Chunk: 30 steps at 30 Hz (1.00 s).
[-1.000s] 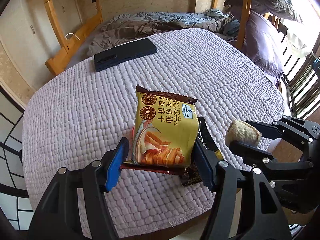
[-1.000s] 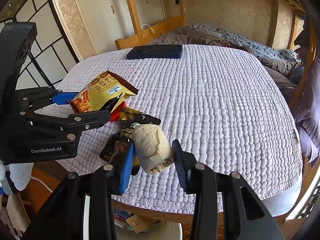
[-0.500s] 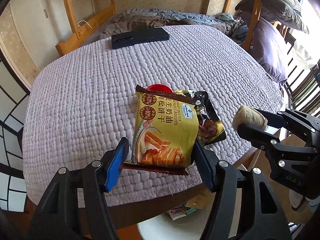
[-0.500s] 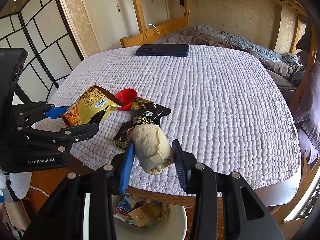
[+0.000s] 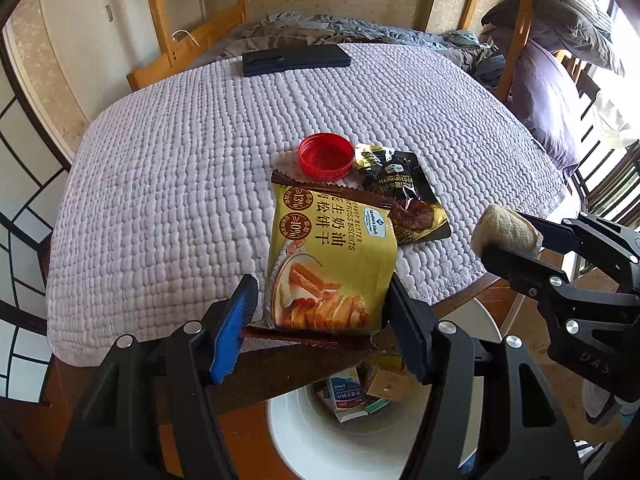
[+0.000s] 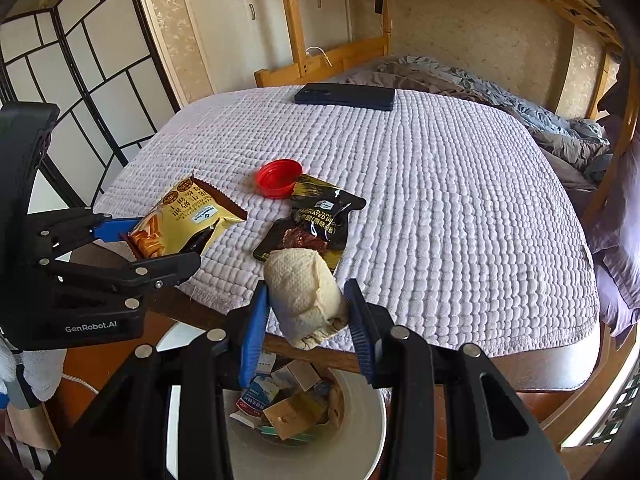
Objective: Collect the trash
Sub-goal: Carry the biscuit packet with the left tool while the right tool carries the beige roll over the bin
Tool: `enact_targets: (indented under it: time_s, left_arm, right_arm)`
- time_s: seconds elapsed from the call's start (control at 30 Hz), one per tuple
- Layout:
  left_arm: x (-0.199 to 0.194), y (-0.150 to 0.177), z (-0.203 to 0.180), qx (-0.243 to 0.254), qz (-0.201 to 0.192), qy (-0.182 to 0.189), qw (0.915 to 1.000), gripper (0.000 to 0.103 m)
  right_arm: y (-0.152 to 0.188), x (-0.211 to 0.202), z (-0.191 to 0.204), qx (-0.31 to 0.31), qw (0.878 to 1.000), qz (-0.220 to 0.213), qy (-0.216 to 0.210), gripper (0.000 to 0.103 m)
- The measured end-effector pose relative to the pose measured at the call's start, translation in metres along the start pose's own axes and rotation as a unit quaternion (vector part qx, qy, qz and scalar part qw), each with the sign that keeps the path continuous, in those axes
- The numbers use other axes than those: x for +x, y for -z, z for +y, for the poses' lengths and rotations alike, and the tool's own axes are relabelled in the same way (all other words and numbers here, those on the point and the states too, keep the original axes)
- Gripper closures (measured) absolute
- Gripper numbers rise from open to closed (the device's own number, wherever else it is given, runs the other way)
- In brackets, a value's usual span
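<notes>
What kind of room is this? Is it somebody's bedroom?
Most likely a bedroom, yes. A wooden bunk bed frame with rumpled grey bedding stands behind the quilted table cover, and purple pillows lie to the side.

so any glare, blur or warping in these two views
Left wrist view: window glare blows out the right edge, fisheye bulges the quilted cover, biscuit packet print sharp. Right wrist view: even light, bent screen panels, crisp crumpled tissue, dark vignette corners.
</notes>
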<state>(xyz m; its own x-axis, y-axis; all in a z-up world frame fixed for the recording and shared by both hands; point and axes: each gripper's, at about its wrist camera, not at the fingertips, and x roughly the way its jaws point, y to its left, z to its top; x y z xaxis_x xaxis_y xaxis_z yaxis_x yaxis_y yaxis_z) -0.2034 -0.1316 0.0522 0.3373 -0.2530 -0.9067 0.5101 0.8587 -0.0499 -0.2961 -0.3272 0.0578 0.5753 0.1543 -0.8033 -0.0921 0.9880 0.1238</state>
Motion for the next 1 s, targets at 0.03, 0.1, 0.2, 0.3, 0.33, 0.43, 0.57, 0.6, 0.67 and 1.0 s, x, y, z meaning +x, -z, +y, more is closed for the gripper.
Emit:
enact_targets:
  time_s: [0.03,0.1,0.2,0.3,0.33,0.43,0.57,0.6,0.67,1.0]
  left_arm:
    - [-0.001,0.002,0.0,-0.001,0.0,-0.001,1.0,0.038]
    - [-0.003,0.006,0.0,-0.002,0.001,-0.003,1.0,0.038]
    - [-0.006,0.011,0.0,-0.006,0.002,-0.004,1.0,0.038]
    - [-0.008,0.017,0.0,-0.009,0.004,-0.005,0.9999,0.038]
    - [-0.008,0.019,0.0,-0.009,0.005,-0.005,0.9999,0.038]
    - [-0.01,0.027,-0.001,-0.011,0.009,-0.004,0.9999,0.038]
    - [-0.011,0.035,-0.003,-0.01,0.012,-0.003,0.9999,0.038]
    - [-0.012,0.038,-0.004,-0.01,0.012,-0.003,0.9999,0.038]
    - [-0.012,0.042,-0.005,-0.011,0.014,-0.002,0.9998,0.038]
    - [-0.015,0.058,-0.013,-0.006,0.026,0.001,0.9996,0.038]
  right_arm:
    - [0.002,-0.002,0.001,-0.002,1.0,0.0,0.001,0.065]
    - [0.004,-0.004,0.003,-0.004,1.0,0.0,0.001,0.065]
    - [0.007,-0.006,0.006,-0.006,1.0,0.002,0.001,0.065]
    - [0.011,-0.008,0.01,-0.009,1.0,0.003,0.001,0.065]
    - [0.013,-0.009,0.011,-0.01,1.0,0.003,0.001,0.065]
    - [0.017,-0.011,0.014,-0.01,1.0,0.005,-0.001,0.065]
    - [0.022,-0.012,0.018,-0.014,1.0,0.008,0.0,0.065]
    - [0.024,-0.013,0.019,-0.015,1.0,0.009,0.0,0.065]
    - [0.027,-0.014,0.019,-0.016,1.0,0.011,-0.001,0.065]
    - [0.042,-0.018,0.018,-0.015,1.0,0.022,0.0,0.065]
